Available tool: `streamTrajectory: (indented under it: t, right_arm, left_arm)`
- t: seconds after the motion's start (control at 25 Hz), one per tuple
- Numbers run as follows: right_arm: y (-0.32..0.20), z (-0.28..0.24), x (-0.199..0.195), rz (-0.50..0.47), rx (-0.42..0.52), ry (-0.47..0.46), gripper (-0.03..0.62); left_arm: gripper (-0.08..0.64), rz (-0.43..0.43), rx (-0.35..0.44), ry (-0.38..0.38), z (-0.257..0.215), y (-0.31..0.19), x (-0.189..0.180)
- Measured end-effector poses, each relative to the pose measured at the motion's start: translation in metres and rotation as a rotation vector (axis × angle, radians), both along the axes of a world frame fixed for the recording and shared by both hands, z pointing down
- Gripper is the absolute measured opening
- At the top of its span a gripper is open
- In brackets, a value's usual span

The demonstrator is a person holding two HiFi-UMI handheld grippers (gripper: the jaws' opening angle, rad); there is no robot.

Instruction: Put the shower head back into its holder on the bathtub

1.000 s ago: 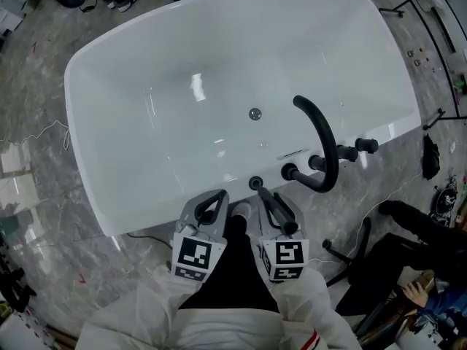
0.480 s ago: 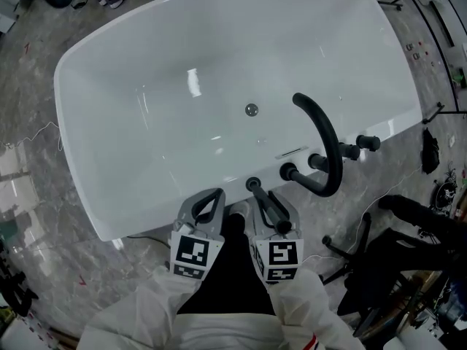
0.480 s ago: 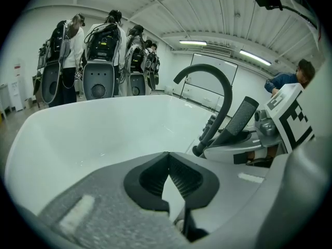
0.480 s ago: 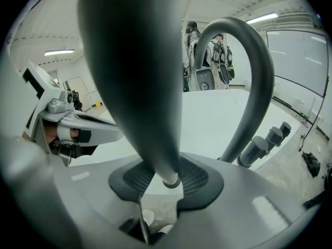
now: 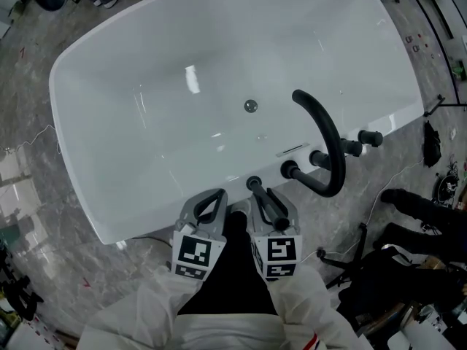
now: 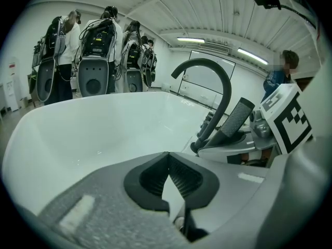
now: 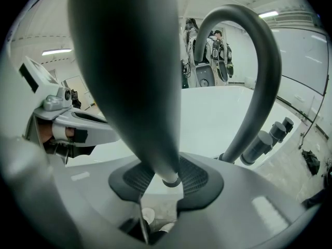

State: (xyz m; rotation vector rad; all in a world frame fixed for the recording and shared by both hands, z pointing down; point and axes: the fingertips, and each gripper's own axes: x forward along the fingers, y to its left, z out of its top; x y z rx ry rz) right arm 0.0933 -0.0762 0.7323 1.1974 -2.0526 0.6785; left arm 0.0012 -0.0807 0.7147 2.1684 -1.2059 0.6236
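Note:
A white bathtub (image 5: 80,159) fills the head view, with a black arched faucet (image 5: 325,137) on its near rim. The dark shower head (image 5: 270,204) rises out of my right gripper (image 5: 266,199), which is shut on its narrow end. Its upper end lies next to a small dark round fitting (image 5: 253,183) on the rim. In the right gripper view the shower head (image 7: 129,77) looms up from between the pads of the right gripper (image 7: 168,178). My left gripper (image 5: 215,197) hangs just left of it, shut with nothing in it; its pads (image 6: 179,175) meet at the tip.
Black knobs (image 5: 290,170) (image 5: 370,137) flank the faucet foot. A drain (image 5: 250,106) sits in the tub floor. Several people wearing backpack rigs (image 6: 98,51) stand beyond the tub. A black stand and cables (image 5: 350,257) lie on the marble floor at the right.
The tub has slid slightly up and left in the head view. Both grippers keep almost the same places, the shower head still held. The hand at lower right is gone.

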Motion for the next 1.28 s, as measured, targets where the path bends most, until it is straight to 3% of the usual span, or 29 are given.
streamTrajectory:
  t: [1.28]
  right_arm:
    - [-0.007, 0.026, -0.013, -0.020, -0.026, 0.046, 0.140]
  left_arm:
    - [0.002, -0.015, -0.048, 0.015, 0.024, 0.001, -0.006]
